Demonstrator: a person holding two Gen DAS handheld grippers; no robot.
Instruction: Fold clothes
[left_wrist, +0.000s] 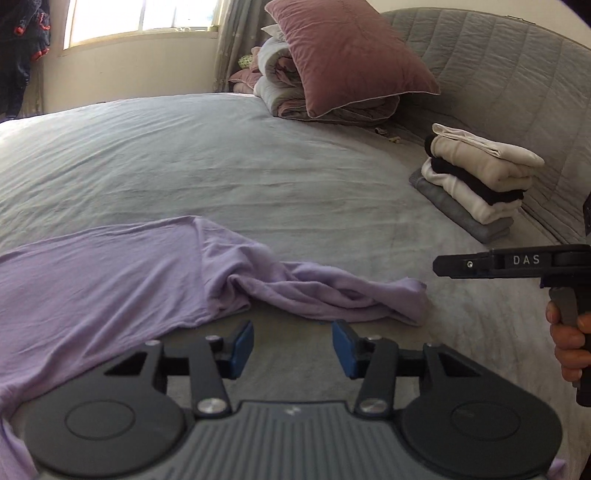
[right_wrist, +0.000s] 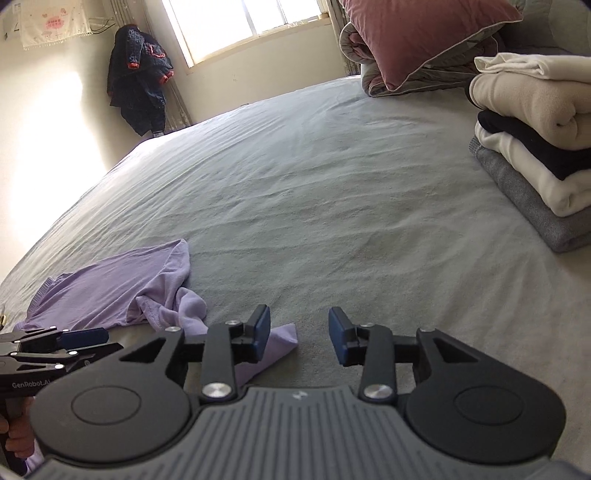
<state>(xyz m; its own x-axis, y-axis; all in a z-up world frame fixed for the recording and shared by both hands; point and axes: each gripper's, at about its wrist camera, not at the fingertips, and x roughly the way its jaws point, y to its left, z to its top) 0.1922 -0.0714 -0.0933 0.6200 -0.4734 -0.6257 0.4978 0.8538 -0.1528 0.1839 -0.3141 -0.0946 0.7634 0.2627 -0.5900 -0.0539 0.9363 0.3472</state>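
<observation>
A lilac long-sleeved top (left_wrist: 110, 280) lies spread on the grey bed, one sleeve (left_wrist: 351, 295) crumpled to the right. It also shows in the right wrist view (right_wrist: 110, 291), with its sleeve end (right_wrist: 280, 343) under the left blue pad. My left gripper (left_wrist: 293, 347) is open and empty, just above the bed in front of the sleeve. My right gripper (right_wrist: 299, 338) is open and empty, low over the bed beside the sleeve end. It shows side-on in the left wrist view (left_wrist: 443, 265).
A stack of folded clothes (left_wrist: 476, 181) in cream, black and grey sits at the right by the padded headboard (left_wrist: 498, 62), also in the right wrist view (right_wrist: 535, 147). A pink pillow (left_wrist: 347, 55) rests on folded quilts. A dark jacket (right_wrist: 140, 81) hangs by the window.
</observation>
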